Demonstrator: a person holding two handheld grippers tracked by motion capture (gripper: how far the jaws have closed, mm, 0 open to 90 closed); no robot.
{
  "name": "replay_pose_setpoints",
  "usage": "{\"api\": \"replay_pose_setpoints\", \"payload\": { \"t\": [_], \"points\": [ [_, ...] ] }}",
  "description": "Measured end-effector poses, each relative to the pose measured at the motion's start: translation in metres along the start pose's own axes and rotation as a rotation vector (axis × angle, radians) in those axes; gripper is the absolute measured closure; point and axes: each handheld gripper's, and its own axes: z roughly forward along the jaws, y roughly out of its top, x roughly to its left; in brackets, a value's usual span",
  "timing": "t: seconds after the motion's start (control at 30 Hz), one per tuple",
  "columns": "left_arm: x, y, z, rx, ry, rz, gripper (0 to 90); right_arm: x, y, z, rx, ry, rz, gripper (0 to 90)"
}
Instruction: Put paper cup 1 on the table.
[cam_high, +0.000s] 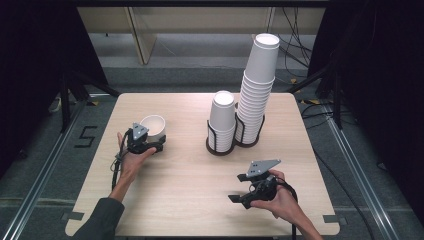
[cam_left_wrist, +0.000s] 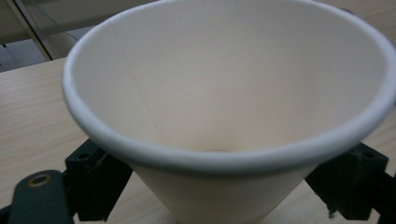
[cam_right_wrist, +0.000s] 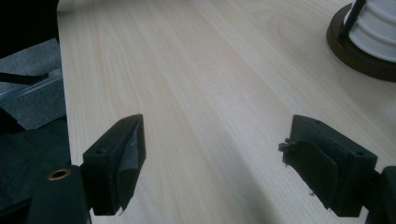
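Table (cam_high: 190, 200): pale wood, dark floor around it.

Tall stack of cups (cam_high: 257, 90), far right of centre, upside down in a wire holder, leaning slightly. Shorter stack (cam_high: 222, 122) just beside it on its left, in its own holder; that holder's dark base (cam_right_wrist: 359, 56) is visible at the top right of the right gripper view.

Single paper cup (cam_high: 153, 126), left side of the table, mouth up, well apart from the stacks. Left gripper (cam_high: 150, 147) clamped on it low down, a jaw on either side of the tapering wall (cam_left_wrist: 224, 196).

Right gripper (cam_high: 245, 187) near the front edge, jaws spread wide with bare wood between them.

Risks: thin wall may buckle if squeezed harder; the taper may let the cup slip upward out of the jaws. A careless sweep could topple the leaning stack.
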Motion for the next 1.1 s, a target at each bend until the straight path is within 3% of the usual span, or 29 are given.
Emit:
{"api": "replay_pose_setpoints", "payload": {
  "t": [0.33, 0.4, 0.57, 0.6, 0.67, 0.87, 0.97, 1.07, 1.1],
  "points": [
    [-0.003, -0.006, -0.011, 0.034, 0.000, -0.016, 14.3, -0.001, -0.001, 0.000, -0.008, -0.003, -0.005, 20.8],
    [-0.006, -0.007, -0.016, 0.028, -0.005, -0.016, 14.3, 0.000, -0.001, -0.001, -0.006, 0.003, 0.012, 20.7],
    [-0.014, -0.007, -0.033, 0.002, 0.007, -0.030, 14.4, 0.001, 0.000, -0.003, -0.010, -0.007, 0.030, 20.7],
    [-0.016, -0.008, -0.037, -0.002, 0.004, -0.036, 14.4, -0.002, 0.000, -0.004, -0.015, -0.008, 0.003, 20.7],
    [-0.020, -0.009, -0.046, -0.015, -0.001, -0.041, 14.5, -0.002, 0.000, -0.005, -0.018, -0.008, 0.013, 20.7],
    [-0.026, -0.009, -0.075, -0.051, 0.025, -0.071, 14.4, -0.004, -0.001, -0.010, -0.028, -0.028, 0.023, 20.4],
    [-0.031, -0.011, -0.086, -0.077, 0.014, -0.100, 14.5, -0.007, -0.001, -0.015, -0.043, -0.045, 0.036, 20.3],
    [-0.038, -0.011, -0.095, -0.088, -0.023, -0.134, 14.5, -0.010, -0.002, -0.020, -0.058, -0.074, 0.046, 20.3],
    [-0.041, -0.010, -0.098, -0.094, -0.035, -0.126, 14.5, -0.010, -0.002, -0.021, -0.060, -0.084, 0.057, 20.3]
  ]
}}
